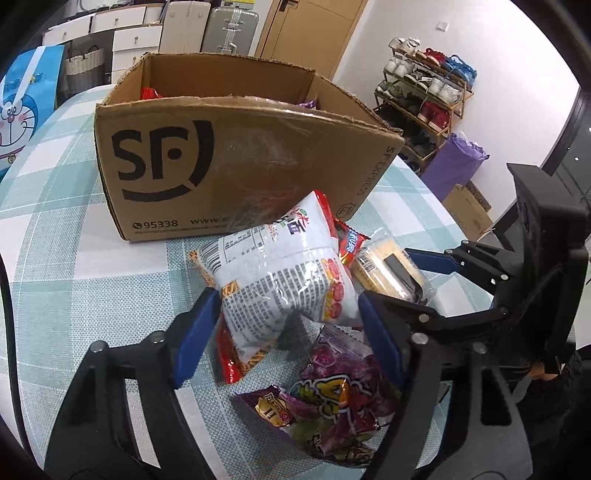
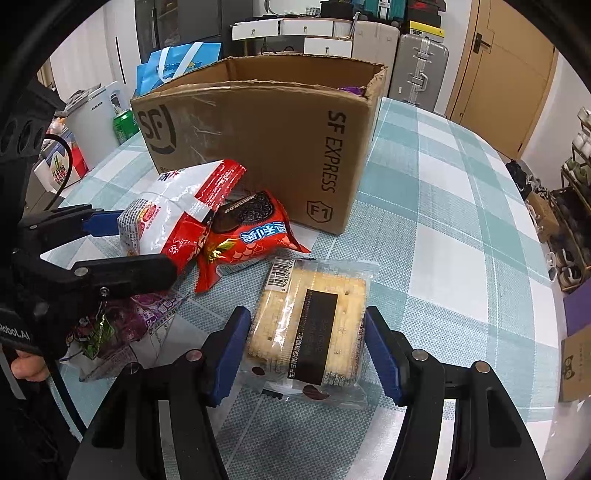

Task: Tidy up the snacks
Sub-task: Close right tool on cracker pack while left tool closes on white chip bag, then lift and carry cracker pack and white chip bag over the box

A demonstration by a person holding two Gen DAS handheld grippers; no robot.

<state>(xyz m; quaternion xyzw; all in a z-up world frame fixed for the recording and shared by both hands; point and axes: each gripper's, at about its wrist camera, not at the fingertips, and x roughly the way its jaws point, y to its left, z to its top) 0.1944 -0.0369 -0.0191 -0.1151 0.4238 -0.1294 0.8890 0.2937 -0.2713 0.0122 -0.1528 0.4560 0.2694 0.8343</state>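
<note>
**Snacks half sorted, two packets in the grippers**

Snacks lie in a loose pile on the checked tablecloth [image 2: 443, 192], just in front of the open cardboard box [image 1: 229, 162]. The white-and-red puffed bag [image 1: 284, 273] sits on top of the heap, and the left gripper [image 1: 286, 325] has its blue pads against the bag's lower corners, gripping it. Just beside it, the clear-wrapped cracker pack [image 2: 314, 325] lies flat on the cloth, and the right gripper [image 2: 308, 350] has closed on its two long sides; the wrapper edges touch both pads. Neither packet looks lifted clear of the table.

Between those two rests a red cookie packet [image 2: 247, 236], partly tucked under the white bag, and nearest the left gripper's body a purple candy bag [image 1: 332, 402] lies untouched.

Inside the box, a bit of red wrapper [image 1: 149, 92] shows at the far left corner and something purple [image 1: 308, 104] peeks over the near wall at the right (so some items already seem to be packed, though how many is hidden by the wall).

By my reading the job is around midway: a few things are in the box, four packets are out on the table, two of them gripped and ready to carry over. The red and purple ones would remain after that.

Beyond the table stand suitcases [image 1: 225, 29] and a shoe rack [image 1: 424, 92].
</note>
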